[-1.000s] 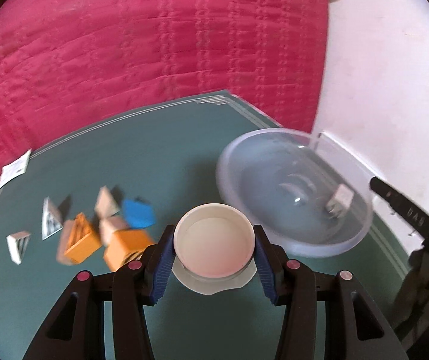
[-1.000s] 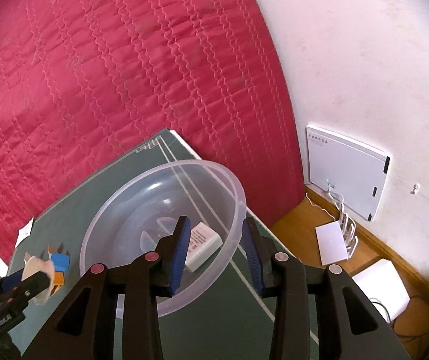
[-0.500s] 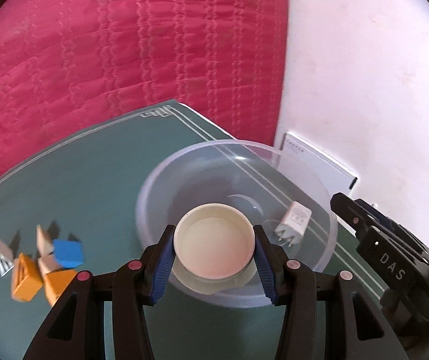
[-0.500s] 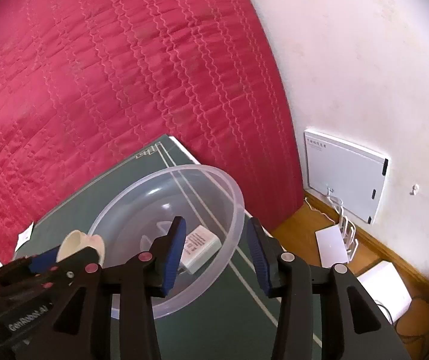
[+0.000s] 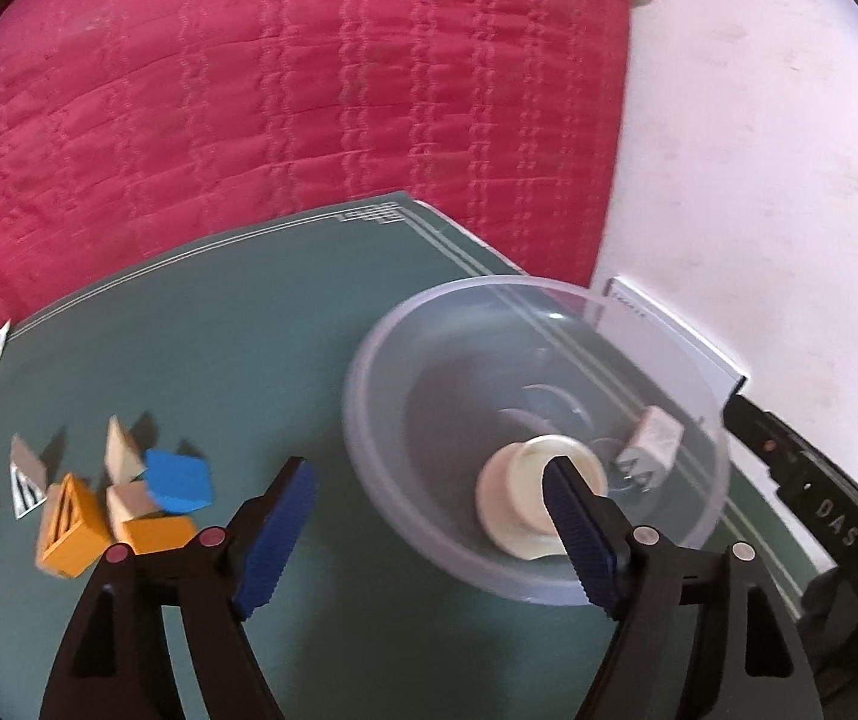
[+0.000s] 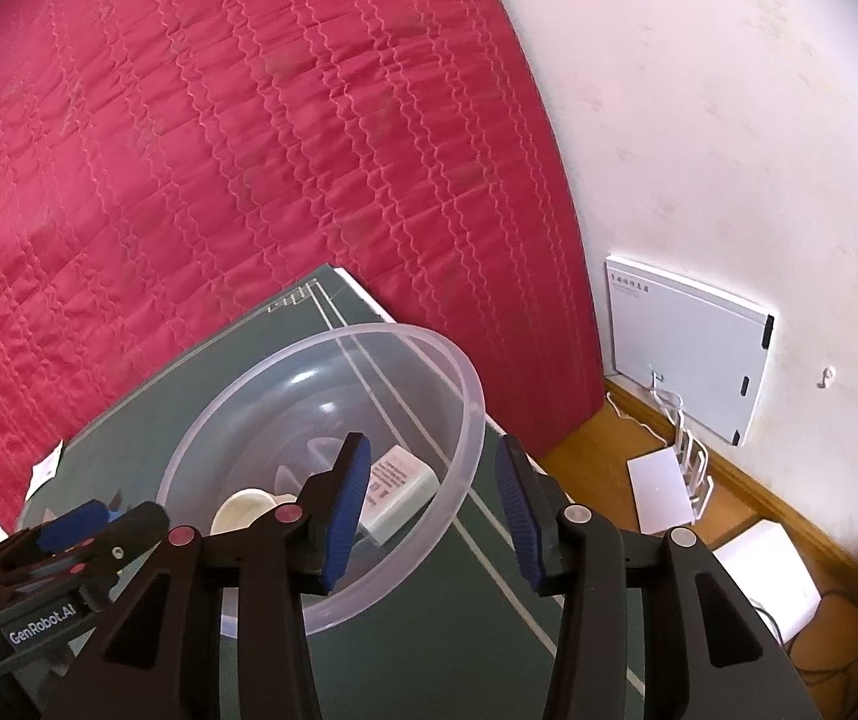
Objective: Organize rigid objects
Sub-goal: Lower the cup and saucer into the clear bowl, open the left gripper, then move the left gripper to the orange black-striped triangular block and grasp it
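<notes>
Along the green mat's (image 5: 219,324) left edge: eight small blocks (image 5: 123,498) (two orange, one blue, five pale), still loose. Left gripper (image 5: 429,516) jaws opening wide, nothing between them. Clear plastic bowl (image 5: 369,420) at the right edge holds one cream round cup (image 5: 519,492), lying tilted, and one white charger (image 5: 651,444). Right gripper (image 6: 429,504) half open, empty, over the bowl rim. Risk: either finger could clip the rim and skid the bowl.
</notes>
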A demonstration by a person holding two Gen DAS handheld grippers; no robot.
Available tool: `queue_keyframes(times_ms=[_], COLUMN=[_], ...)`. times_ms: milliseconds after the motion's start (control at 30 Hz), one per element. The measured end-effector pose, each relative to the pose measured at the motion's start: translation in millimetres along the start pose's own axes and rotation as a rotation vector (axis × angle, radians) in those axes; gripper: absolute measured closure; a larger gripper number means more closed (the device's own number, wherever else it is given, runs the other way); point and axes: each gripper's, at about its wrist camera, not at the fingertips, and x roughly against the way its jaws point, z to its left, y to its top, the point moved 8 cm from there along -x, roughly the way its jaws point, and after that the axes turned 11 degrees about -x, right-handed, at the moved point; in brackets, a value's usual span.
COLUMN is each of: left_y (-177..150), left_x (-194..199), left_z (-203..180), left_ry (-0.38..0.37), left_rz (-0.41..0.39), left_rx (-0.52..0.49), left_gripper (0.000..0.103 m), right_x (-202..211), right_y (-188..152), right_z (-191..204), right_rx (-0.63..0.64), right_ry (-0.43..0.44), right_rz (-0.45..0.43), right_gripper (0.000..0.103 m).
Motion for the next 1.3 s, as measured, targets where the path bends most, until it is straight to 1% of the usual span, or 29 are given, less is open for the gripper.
queue_keyframes(times_ms=[233,500,600,767,867,1033,1200,1300], left_y=[-11,-21,-28,-42,-53,-65,-78,-84], left_x=[10,23,28,38,45,51,54,54], left_z=[14,38,50,82,109,142,164,171], left_ry=[0.05,0.1,0.115,0.163,0.199,0.249,0.277,0.287], left_rz=[-0.004,-0.009,-0.006,0.001,0.01,0.02,0.03,0.041], left_rx=[0.001,-0.001,0.009,0.053,0.101,0.158,0.194,0.199], left_gripper=[0.016,0.016,0.016,0.016,0.016,0.016,0.016,0.016], right_x=[1,-1,0,-1,-1,1,8,16], right_y=[-3,-6,-5,-5,-4,-3,-5,-8], right_z=[5,9,9,8,7,7,15,28], right_rx=[0.031,0.055,0.056,0.056,0.06,0.071,0.12,0.154], right_ry=[-0.003,-0.004,-0.005,-0.004,-0.01,-0.022,-0.029,-0.004], right_rz=[-0.01,-0.007,-0.009,-0.007,-0.01,-0.022,-0.041,-0.042], right_gripper=[0.058,0.057,0.054,0.053,0.052,0.052,0.052,0.052])
